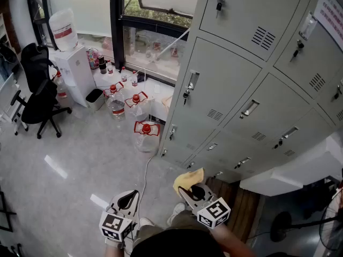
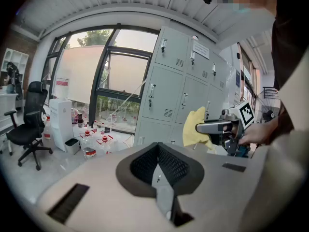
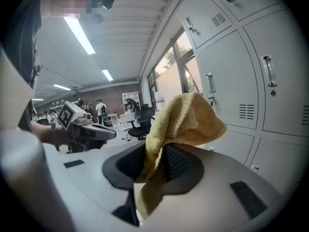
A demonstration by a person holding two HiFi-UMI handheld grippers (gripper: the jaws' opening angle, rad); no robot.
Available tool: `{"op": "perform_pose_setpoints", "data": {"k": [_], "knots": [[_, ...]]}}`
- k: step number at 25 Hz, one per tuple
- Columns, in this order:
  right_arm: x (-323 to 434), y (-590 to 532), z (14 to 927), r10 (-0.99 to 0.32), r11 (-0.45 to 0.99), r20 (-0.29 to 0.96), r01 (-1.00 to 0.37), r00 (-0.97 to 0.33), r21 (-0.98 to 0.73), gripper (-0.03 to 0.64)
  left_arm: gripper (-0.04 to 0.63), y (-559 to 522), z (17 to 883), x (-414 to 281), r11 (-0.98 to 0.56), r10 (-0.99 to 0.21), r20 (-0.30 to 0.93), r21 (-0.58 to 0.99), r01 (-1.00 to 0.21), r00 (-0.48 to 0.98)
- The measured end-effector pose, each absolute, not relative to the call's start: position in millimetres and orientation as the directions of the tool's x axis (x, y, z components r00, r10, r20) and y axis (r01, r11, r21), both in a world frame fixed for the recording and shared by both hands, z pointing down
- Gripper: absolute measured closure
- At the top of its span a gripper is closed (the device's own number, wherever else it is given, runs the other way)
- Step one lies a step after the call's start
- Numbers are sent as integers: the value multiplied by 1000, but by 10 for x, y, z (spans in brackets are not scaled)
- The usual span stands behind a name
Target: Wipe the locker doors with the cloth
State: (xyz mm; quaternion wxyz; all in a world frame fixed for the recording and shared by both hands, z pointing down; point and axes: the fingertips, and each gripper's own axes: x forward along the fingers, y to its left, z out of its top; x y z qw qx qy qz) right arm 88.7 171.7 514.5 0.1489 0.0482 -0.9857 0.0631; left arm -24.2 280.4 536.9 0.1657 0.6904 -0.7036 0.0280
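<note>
A yellow cloth [image 3: 181, 124] is pinched in my right gripper [image 3: 161, 166], its free end bunched above the jaws and a tail hanging below. In the head view the right gripper [image 1: 188, 189] holds the cloth [image 1: 188, 179] low, just short of the bottom row of grey locker doors [image 1: 225, 84]. The lockers [image 3: 241, 76] fill the right of the right gripper view. My left gripper [image 1: 127, 199] hangs to the left over the floor, its jaws closed with nothing between them. From the left gripper view [image 2: 158, 170] the cloth [image 2: 194, 127] and the lockers [image 2: 169, 86] lie ahead and right.
Several big water bottles [image 1: 146, 134] stand on the floor by the lockers' left end, under a window [image 1: 153, 15]. A water dispenser [image 1: 75, 71] and a black office chair [image 1: 37, 90] are at the left. A white box [image 1: 297, 170] and a fan [image 1: 329, 226] sit at the right.
</note>
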Motion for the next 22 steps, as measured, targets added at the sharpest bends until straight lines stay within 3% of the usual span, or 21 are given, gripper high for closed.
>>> {"op": "perform_pose_setpoints", "data": {"k": [10,22], "knots": [[785,1510,5114,-53,989,294,-91,-954,-119,528,585,2703,5416,-210,77,-956,293,208,-975,-13],[875,569,4886,-39,994,176,-56,-984,-93,525,586,1762,5247,-46,63,-944,328,114,-992,-22]]}}
